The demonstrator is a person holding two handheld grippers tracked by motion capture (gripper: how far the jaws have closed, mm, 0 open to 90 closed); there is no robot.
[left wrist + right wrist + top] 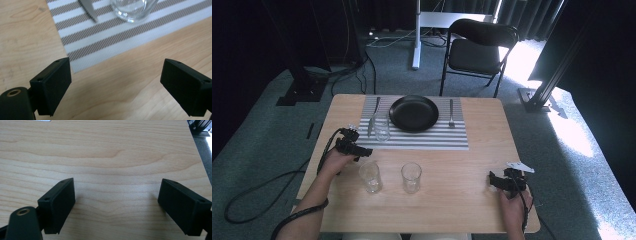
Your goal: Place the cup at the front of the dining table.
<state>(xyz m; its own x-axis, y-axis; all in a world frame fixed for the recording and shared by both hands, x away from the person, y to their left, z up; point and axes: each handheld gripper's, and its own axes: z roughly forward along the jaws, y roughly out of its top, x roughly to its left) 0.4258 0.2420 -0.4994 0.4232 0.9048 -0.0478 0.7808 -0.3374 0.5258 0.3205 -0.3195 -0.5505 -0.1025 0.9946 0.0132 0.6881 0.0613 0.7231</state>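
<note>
My left gripper [362, 150] hovers open at the table's left side, just off the near left corner of the striped placemat [412, 135]. Between its jaws [115, 85] I see bare wood, with the placemat's corner [100, 42] just beyond. A clear glass [382, 129] stands on the mat beside a knife [373, 120]; the glass's base [131, 10] and the knife's tip [88, 11] lie ahead of the left gripper. Two more glasses [370, 176] [411, 177] stand on the wood near the front. My right gripper [493, 180] rests open at the front right, over bare wood [116, 202].
A black plate [414, 113] sits in the middle of the placemat with a fork [451, 114] to its right. The wooden table [472, 200] ends close behind the right gripper. A black chair [477, 50] and a white stand pole [416, 35] stand beyond the table.
</note>
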